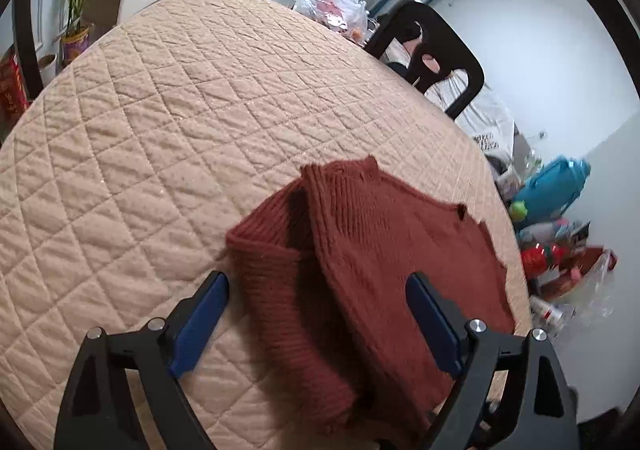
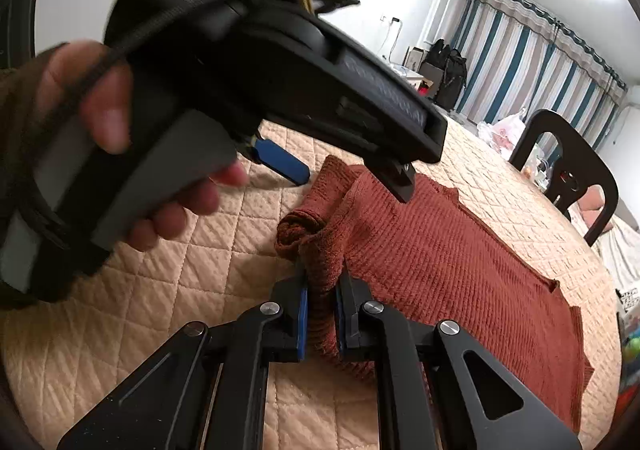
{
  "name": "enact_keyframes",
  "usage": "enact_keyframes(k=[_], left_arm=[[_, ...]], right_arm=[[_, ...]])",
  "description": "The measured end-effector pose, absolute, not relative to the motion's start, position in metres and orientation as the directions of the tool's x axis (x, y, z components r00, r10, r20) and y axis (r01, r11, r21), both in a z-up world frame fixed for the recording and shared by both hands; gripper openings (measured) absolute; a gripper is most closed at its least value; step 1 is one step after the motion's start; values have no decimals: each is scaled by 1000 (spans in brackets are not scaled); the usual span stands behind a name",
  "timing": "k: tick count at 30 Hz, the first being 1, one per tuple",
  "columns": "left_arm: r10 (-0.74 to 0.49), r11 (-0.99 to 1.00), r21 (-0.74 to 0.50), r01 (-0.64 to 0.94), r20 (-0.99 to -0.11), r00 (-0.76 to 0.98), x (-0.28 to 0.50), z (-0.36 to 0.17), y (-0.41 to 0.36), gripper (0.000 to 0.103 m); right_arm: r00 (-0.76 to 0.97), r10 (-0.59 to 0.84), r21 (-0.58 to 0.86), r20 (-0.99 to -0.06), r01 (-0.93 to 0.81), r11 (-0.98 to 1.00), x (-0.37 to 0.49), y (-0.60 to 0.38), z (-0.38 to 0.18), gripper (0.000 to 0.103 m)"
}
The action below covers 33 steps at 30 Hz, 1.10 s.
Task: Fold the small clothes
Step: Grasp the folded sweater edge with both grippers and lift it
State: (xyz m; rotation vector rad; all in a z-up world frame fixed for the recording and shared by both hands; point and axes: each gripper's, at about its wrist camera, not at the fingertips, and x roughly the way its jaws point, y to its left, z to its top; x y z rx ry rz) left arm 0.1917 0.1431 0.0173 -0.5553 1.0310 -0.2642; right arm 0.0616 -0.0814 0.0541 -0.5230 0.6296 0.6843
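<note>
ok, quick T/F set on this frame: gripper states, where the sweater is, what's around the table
1. The right gripper is shut on a bunched fold of the rust-red sweater. True.
2. The left gripper is clamped on the sweater. False: its jaws stand wide open above the knit, pressing on nothing.
3. The sweater lies on a quilted beige cover. True.
4. The sweater is already folded into a neat square. False: it is mostly spread out, with one sleeve folded over near the left gripper.
5. A black chair stands at the table's far edge. True.
</note>
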Motion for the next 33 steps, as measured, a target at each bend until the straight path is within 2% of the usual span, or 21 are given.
enact_keyframes(k=[1, 3, 5, 9, 11, 21, 33], left_arm=[[-461, 826, -560, -64, -737, 494, 194, 16, 142, 89], [-447, 837, -542, -69, -752, 484, 197, 17, 136, 76], [-458, 845, -534, -42, -760, 462, 201, 18, 129, 48], [-435, 865, -501, -30, -778, 454, 205, 24, 118, 28], [-429, 873, -488, -9, -775, 464, 205, 31, 111, 24], [-454, 876, -471, 105, -730, 512, 204, 84, 59, 24], [-501, 863, -455, 220, -707, 499, 211, 103, -37, 24]], right_arm=[[606, 418, -227, -677, -712, 665, 62, -83, 55, 10], [607, 424, -223, -672, -712, 666, 62, -86, 57, 10], [612, 430, -216, -664, -707, 673, 64, -90, 59, 10], [616, 444, -202, -650, -704, 681, 65, -98, 65, 10], [621, 447, -197, -643, -699, 688, 67, -101, 66, 10], [670, 469, -137, -575, -644, 753, 59, -141, 94, 10], [737, 427, -61, -524, -532, 844, 48, -220, 112, 9]])
